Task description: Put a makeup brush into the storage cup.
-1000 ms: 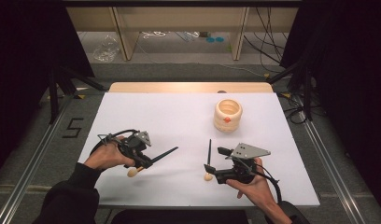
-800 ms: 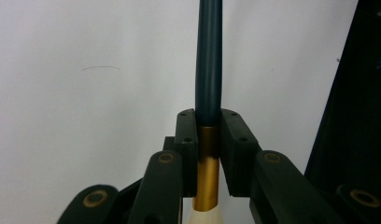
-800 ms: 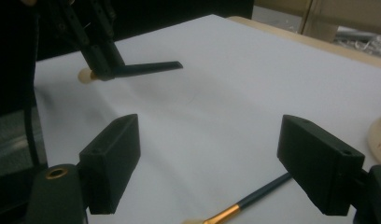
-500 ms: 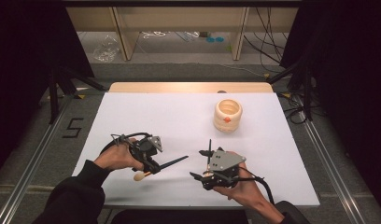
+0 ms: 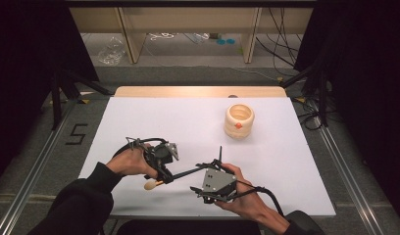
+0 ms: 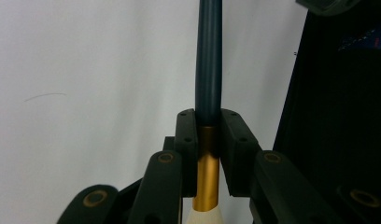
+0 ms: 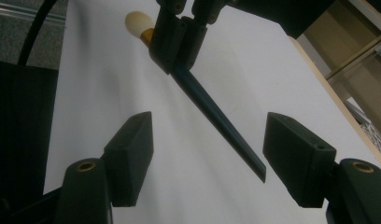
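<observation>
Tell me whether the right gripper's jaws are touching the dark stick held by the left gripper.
Apart. In the right gripper view, the right gripper stands open, and the dark stick points down between its jaws with white table visible on both sides. The left gripper clamps it.

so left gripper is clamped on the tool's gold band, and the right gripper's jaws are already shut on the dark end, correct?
Not quite. The left gripper is clamped on the gold band of the tool, but the right gripper is open: the right gripper view shows its jaws spread wide, with the tool's dark end between them and touching neither.
</observation>
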Motion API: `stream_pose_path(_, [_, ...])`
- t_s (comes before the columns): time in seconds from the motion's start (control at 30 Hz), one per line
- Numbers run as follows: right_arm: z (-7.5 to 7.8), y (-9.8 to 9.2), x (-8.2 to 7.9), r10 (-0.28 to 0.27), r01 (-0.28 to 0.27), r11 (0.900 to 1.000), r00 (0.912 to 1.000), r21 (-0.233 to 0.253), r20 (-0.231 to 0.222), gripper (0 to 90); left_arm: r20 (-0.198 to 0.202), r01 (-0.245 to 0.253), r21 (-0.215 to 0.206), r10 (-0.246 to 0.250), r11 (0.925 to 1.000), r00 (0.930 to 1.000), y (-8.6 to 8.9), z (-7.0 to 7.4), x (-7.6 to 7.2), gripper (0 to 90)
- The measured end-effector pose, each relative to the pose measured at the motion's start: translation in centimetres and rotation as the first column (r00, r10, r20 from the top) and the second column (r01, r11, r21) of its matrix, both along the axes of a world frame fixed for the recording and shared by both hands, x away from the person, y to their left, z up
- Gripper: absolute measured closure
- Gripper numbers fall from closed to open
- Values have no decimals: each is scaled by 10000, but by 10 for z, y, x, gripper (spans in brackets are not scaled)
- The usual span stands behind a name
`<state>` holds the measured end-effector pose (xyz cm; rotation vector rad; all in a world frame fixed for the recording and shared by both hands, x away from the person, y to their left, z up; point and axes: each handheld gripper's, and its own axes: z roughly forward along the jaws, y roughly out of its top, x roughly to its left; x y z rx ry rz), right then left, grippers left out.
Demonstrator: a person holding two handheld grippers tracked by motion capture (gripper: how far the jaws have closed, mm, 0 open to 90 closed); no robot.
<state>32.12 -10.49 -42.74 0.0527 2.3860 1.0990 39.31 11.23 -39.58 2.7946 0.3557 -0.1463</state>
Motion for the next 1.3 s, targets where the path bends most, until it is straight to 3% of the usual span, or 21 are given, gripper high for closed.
stream_pose_path(0.1, [-1,2,0,68,-64,9997,9998,-225,196,378,-56,78,71,-77,9999,10000,-4,0,0,779])
stream_pose_path(0.17, [1,6,-1,336,-311,9980,9984,-548,455,424,-295,206,-13,-206,9998,9994,-8,-1,-2,779])
stream_pose_path(0.57, [-1,17,-6,908,-768,9866,9914,-1441,937,506,-617,428,68,-423,9991,9972,-14,2,-4,779])
stream_pose_path(0.6, [-2,18,-5,1113,-934,9829,9879,-1588,1082,516,-675,238,-61,-241,9997,9974,-15,2,-6,779])
stream_pose_path(0.67, [-1,19,-1,1389,-1001,9707,9755,-2183,1704,548,-673,512,113,-503,9986,9965,-18,4,-4,779])
stream_pose_path(0.9, [-3,22,-3,1802,-1255,9554,9650,-2674,1908,618,-789,618,187,-601,9979,9951,-23,4,-6,779])
stream_pose_path(0.93, [-5,22,-6,1540,-1061,9591,9734,-2626,1694,626,-781,644,153,-630,9978,9950,-23,4,-6,779])
stream_pose_path(1.03, [-5,22,-6,1630,-1136,9564,9720,-2692,1691,641,-795,624,180,-608,9979,9950,-23,5,-6,779])
stream_pose_path(1.1, [-5,23,-6,1864,-1294,9500,9652,-2842,1836,666,-890,650,153,-634,9978,9940,-22,5,-7,779])
stream_pose_path(1.13, [-6,24,-8,1645,-1126,9533,9718,-2804,1691,673,-938,685,151,-668,9975,9934,-22,5,-6,779])
stream_pose_path(1.3, [-6,25,-8,1842,-1251,9459,9666,-2993,1781,708,-942,621,138,-605,9980,9937,-23,3,-7,779])
